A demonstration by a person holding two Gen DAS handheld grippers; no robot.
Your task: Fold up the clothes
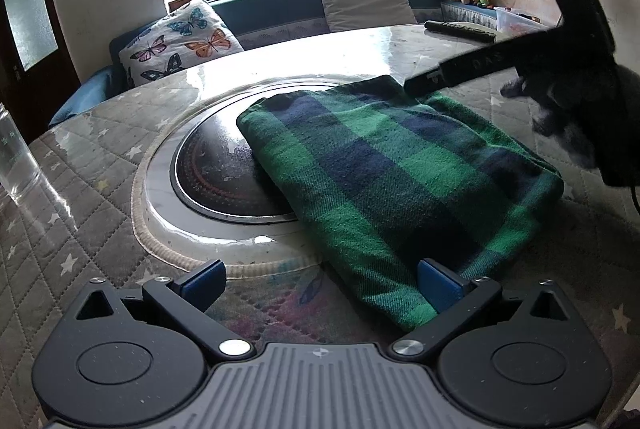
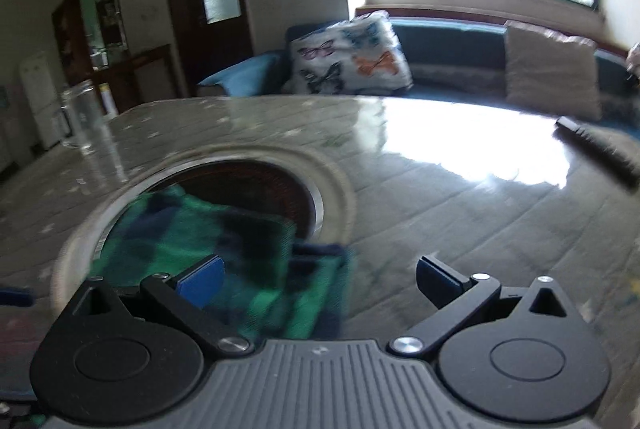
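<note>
Both my left gripper [image 1: 320,283] and right gripper [image 2: 318,281] gape wide, empty; the plaid cloth [image 1: 400,181] rests folded on the surface [image 1: 100,229], seemingly finished.

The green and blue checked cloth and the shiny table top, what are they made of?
The checked cloth looks like soft woven fabric, maybe wool or flannel: fuzzy, matte, with fine diagonal weave lines. The table top looks like a quilted star-print cover under clear glass or plastic, since it mirrors the window brightly. Which one, I cannot tell.
</note>
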